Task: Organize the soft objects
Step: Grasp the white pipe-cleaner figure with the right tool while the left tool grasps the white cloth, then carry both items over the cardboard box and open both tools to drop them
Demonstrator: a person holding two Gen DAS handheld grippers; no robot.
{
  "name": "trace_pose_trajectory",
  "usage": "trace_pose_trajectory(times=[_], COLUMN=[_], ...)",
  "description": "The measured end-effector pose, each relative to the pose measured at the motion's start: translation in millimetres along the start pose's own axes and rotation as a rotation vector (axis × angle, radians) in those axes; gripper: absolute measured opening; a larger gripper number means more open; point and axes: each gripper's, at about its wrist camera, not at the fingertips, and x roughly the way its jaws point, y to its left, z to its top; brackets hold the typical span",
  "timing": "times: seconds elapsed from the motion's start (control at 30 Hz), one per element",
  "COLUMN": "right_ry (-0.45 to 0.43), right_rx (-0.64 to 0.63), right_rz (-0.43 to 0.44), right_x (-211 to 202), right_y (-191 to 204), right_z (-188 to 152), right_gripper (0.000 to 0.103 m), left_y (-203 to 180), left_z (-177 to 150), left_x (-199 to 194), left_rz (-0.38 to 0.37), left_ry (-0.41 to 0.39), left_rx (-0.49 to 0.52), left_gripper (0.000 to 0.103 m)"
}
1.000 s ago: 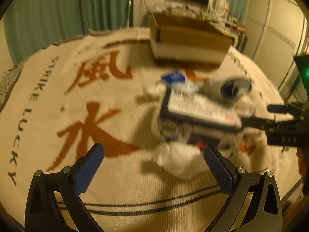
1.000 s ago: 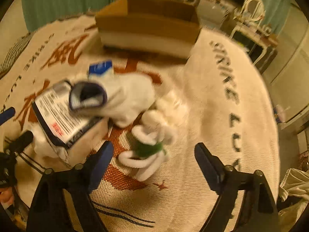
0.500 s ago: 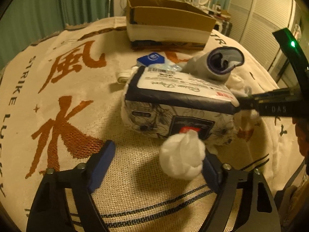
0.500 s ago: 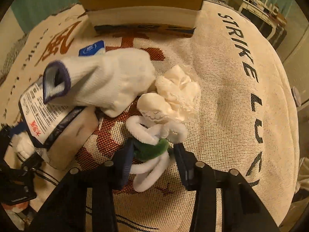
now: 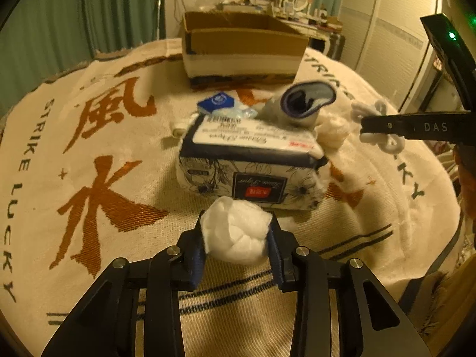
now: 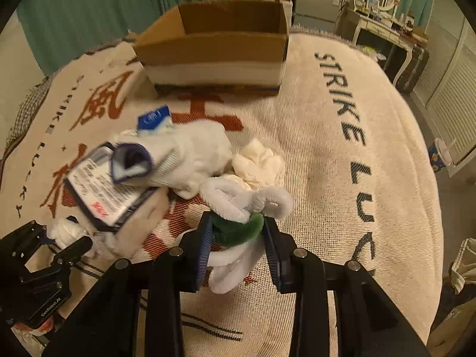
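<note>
Cotton first: a round white cotton ball [image 5: 235,232], fluffy and slightly lumpy, sits squeezed between the blue pads of my left gripper [image 5: 236,245], which is clenched on it just above the cream woven blanket with rust-red characters [image 5: 98,178]. My right gripper [image 6: 236,239] is closed on a bundle of fuzzy white and green loops [image 6: 238,223] (chenille-looking, though the material is hard to judge); the green band lies crosswise between the pads, white loops sticking out above and below them, so the bundle's long axis runs roughly away from me.

Just beyond the cotton ball lies a soft rectangular tissue pack with a dark blue top and a floral printed side [image 5: 250,163], its long side facing my left gripper and running left to right. On top of its far right corner rests a white sock with a dark blue cuff [image 6: 175,160]; the open cuff points toward my left side, the toe end toward the crumpled cream cloth wad [image 6: 258,163] that touches it. That wad lies just beyond the loop bundle.

Behind the tissue pack is a small blue-and-white sachet [image 5: 218,104], flat on the blanket. Farthest off stands an open brown cardboard box with a pale band round its base [image 6: 214,53], well apart from both grippers, its long side facing me.
</note>
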Motion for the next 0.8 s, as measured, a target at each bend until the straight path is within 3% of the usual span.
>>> trace_pose_trajectory(times=[0.23, 0.47, 0.6, 0.8], right_ry=[-0.136, -0.272, -0.335, -0.407], right_rx=[-0.02, -0.051, -0.06, -0.088], right_rz=[0.007, 0.01, 0.031, 0.024], right_x=[-51.4, -97.1, -116.4, -129.7], right_y=[13.6, 24.5, 24.6, 18.3], right_z=[2.7, 20.9, 40.2, 95.1], right_gripper=[0.032, 0.032, 0.032, 0.033], left_y=[-15.4, -23.1, -21.3, -12.4], left_z=[17.4, 60.8, 92.4, 156.9], left_x=[-36.6, -72.0, -85.9, -89.2], left_rz=[0.014, 0.024, 0.048, 0.06], left_ry=[-0.059, -0.161, -0.228, -0.316], left_rx=[0.013, 0.018, 0.028, 0.025], left_gripper=[0.035, 0.035, 0.035, 0.035])
